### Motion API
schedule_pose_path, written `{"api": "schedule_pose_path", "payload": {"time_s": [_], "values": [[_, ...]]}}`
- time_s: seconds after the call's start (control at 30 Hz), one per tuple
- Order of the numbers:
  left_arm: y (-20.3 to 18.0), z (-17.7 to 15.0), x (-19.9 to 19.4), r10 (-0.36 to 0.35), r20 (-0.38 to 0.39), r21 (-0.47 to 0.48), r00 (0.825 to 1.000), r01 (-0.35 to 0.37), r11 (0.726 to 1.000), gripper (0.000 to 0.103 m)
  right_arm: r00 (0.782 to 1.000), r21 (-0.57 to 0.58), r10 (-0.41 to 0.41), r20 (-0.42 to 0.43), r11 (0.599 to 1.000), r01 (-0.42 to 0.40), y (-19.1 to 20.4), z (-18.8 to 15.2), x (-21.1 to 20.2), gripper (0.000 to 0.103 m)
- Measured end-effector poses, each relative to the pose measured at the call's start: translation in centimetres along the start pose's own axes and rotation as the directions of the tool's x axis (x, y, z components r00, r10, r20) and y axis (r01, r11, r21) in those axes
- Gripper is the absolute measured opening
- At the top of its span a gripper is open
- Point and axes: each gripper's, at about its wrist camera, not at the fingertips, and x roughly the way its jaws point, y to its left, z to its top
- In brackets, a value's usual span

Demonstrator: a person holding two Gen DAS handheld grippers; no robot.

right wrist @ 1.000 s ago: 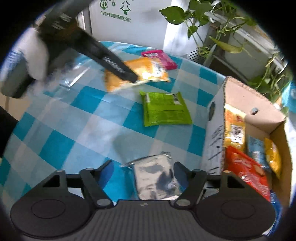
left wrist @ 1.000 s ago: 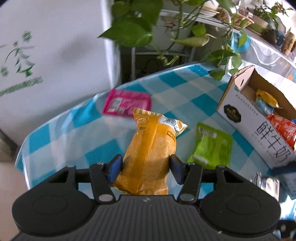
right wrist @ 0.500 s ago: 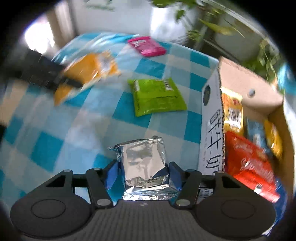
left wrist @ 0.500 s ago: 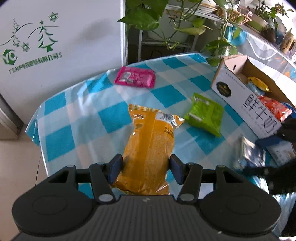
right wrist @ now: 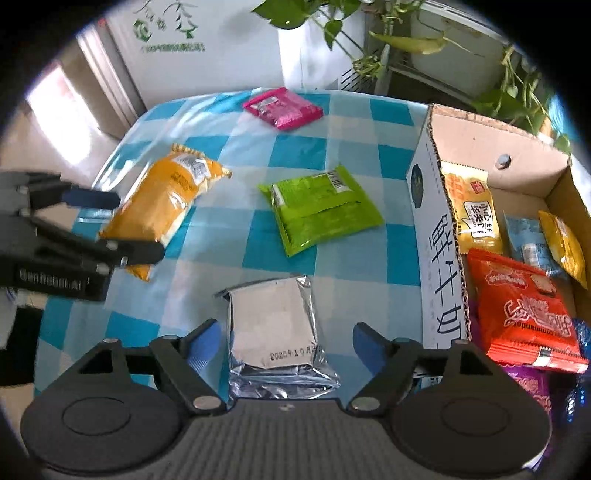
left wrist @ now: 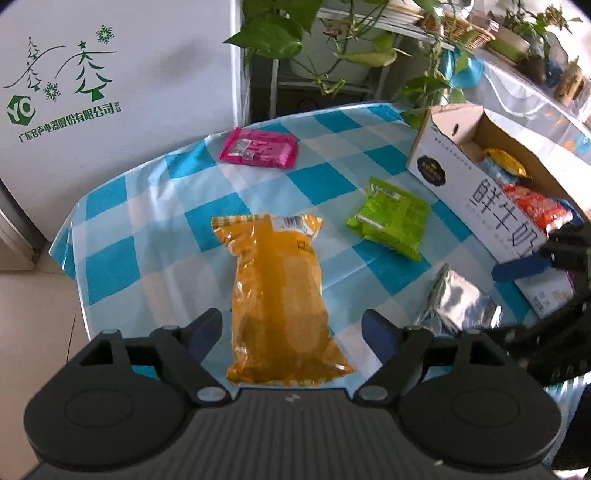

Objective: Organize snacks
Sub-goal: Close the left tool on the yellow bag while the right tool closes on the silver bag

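— Lying loose between the left gripper's [left wrist: 291, 330] just-opened jaws: the orange bag [left wrist: 280, 299].
— Right gripper [right wrist: 284, 341], jaws just opened, straddles the silver pouch [right wrist: 275, 325].
— Box [right wrist: 439, 254]?
— Packets inside, its right end cut off.

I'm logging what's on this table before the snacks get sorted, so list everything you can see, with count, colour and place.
Long orange plastic snack bag: one, orange, on the table between the left jaws, untouched.
Silver foil packet: one, silver, on the table between the right jaws, untouched.
Flat green snack packet: one, lime green, mid-table.
Pink snack packet: one, pink, far edge.
Open white cardboard box: one, white outside, brown inside, right side, holding several packets.
Blue-and-white checked tablecloth: one, covering the table.
Trailing green plants: several, behind the table.
Left hand-held gripper: one, black, blue pads, open.
Right hand-held gripper: one, same, open.
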Motion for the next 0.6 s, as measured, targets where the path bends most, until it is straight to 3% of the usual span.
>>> {"api": "schedule_pose_path", "payload": {"time_s": [0.4,0.53,0.6], "values": [[-0.6,1.0,3.3,0.053,-0.089,-0.017,0.995,-0.055,0.998,0.09,0.995,-0.035,-0.083,-0.059,0.996,0.081,1.4,-0.7,2.2,0.092],[-1.2,0.7,4.3,0.075,-0.113,0.027,0.991,-0.073,0.997,0.103,0.992,-0.026,-0.105,-0.066,0.994,0.104,1.5,-0.8,2.8,0.099],[-1.1,0.6,4.3,0.069,-0.111,0.009,0.991,-0.069,0.998,0.103,0.993,-0.015,-0.101,-0.068,0.995,0.1,1.5,-0.8,2.9,0.1]]}}
